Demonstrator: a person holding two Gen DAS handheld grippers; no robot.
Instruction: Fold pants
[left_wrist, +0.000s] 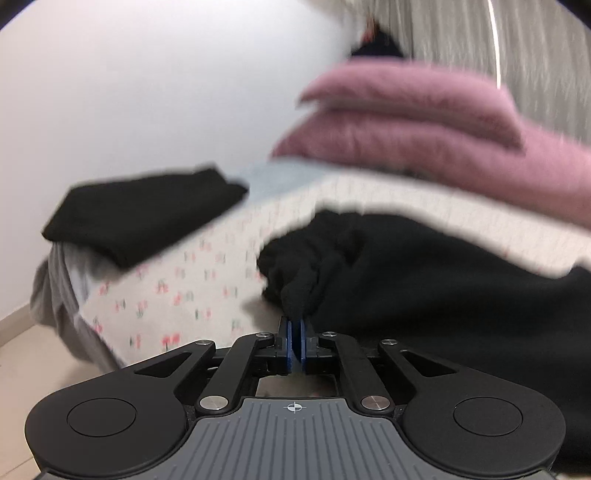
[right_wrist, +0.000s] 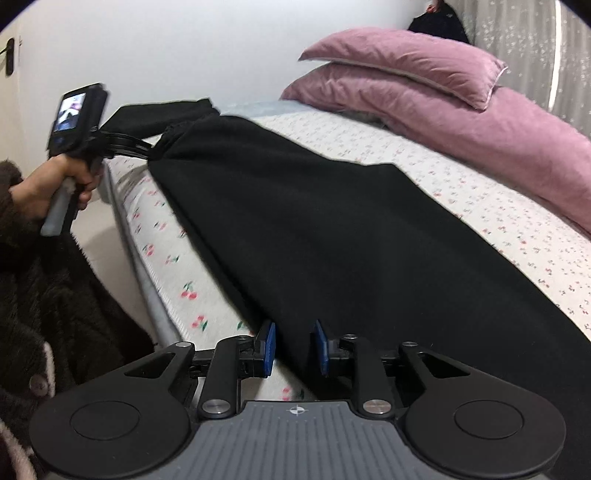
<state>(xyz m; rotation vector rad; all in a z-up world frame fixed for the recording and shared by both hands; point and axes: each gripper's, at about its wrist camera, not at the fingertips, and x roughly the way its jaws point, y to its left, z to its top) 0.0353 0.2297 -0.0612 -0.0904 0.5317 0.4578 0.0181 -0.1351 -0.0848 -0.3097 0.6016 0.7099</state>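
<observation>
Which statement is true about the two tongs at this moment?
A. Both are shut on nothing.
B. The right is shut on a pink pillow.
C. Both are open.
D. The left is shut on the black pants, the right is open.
D: the left tongs pinch a bunched end of the black fabric pants, while the right tongs stand apart over the cloth.

- black pants: matt, soft fleecy cloth
- bed sheet: pale cotton-like cloth, printed with small cherries
- pink pillows: velvety, brushed cloth
- right gripper: matt black plastic, blue pads, shiny metal pivot pins
- wall: smooth, matt white
</observation>
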